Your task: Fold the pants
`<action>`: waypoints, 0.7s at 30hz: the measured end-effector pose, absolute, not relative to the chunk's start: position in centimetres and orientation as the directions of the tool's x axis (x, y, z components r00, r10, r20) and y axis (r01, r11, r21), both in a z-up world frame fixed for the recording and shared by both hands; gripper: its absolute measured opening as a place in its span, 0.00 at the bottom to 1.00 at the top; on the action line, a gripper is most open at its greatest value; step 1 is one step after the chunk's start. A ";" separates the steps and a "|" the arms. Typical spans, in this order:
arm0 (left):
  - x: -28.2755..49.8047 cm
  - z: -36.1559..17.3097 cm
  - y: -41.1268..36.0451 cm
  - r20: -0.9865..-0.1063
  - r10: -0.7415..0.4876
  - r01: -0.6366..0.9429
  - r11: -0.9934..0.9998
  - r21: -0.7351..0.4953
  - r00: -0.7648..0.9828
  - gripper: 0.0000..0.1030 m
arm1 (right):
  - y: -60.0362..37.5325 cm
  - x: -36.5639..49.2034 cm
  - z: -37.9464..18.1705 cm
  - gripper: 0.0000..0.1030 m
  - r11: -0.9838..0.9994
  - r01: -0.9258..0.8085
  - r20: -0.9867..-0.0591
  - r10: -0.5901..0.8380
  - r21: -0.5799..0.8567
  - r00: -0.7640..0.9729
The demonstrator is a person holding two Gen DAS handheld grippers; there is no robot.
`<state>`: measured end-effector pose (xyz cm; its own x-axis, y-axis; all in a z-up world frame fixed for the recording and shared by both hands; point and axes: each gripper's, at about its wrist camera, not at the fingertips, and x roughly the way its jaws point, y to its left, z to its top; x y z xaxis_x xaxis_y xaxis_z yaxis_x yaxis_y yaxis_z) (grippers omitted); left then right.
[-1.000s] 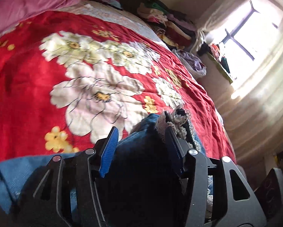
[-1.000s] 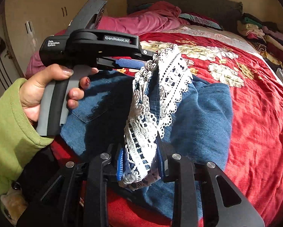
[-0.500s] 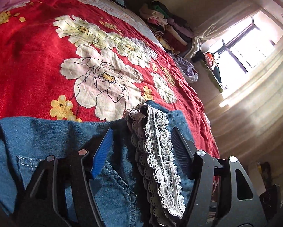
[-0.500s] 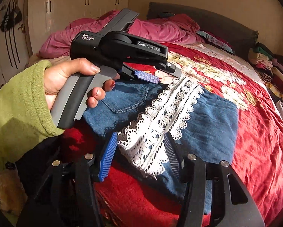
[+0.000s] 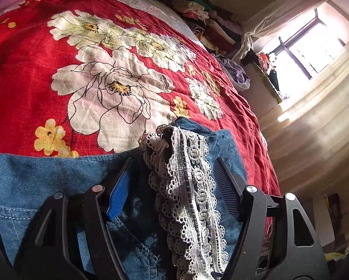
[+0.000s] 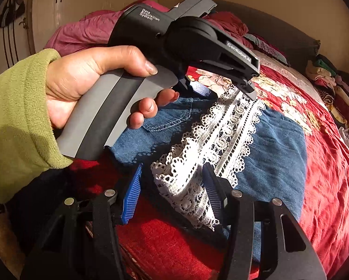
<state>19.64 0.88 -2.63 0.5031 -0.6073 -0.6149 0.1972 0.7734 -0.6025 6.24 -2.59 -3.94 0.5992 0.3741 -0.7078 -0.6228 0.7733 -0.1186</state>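
While the pants [image 6: 277, 154] are lying folded near the bed's [image 5: 29, 74] foot edge, we are holding both claws spread wide. Left claw [image 5: 172, 170] and right claw [image 6: 172, 175] are straddling the lace trim [image 6: 216, 135], gripping nothing.

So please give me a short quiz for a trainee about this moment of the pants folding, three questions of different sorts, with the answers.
1. True or false: the right gripper is clamped on the lace trim.
2. What do the denim pants lie on?
A. a wooden table
B. a red floral bedspread
C. a carpet
3. Fill in: the left gripper has its jaws ___.

Key
1. False; its jaws are spread, with the lace lying between them.
2. B
3. open
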 end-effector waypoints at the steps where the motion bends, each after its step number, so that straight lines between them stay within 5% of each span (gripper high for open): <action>1: 19.9 -2.8 0.7 -0.623 -0.599 0.191 0.780 -0.596 0.503 0.58 | -2.7 6.5 -4.2 0.40 0.778 -0.616 -0.710 0.365 -0.122 0.602; 3: 20.5 -3.2 0.3 -0.638 -0.587 0.180 0.790 -0.586 0.498 0.53 | -2.9 6.7 -4.5 0.31 0.776 -0.619 -0.713 0.366 -0.120 0.597; 5: 21.0 -3.4 -0.2 -0.662 -0.558 0.179 0.815 -0.552 0.500 0.35 | -3.8 6.9 -4.2 0.22 0.780 -0.624 -0.708 0.413 -0.050 0.573; 11: 20.2 -2.4 0.8 -0.612 -0.587 0.194 0.786 -0.586 0.530 0.16 | -4.7 6.1 -2.7 0.18 0.751 -0.660 -0.677 0.489 0.006 0.550; 21: 20.1 -3.7 0.6 -0.641 -0.548 0.205 0.822 -0.531 0.537 0.23 | -4.0 5.6 -3.8 0.25 0.744 -0.666 -0.689 0.504 0.040 0.521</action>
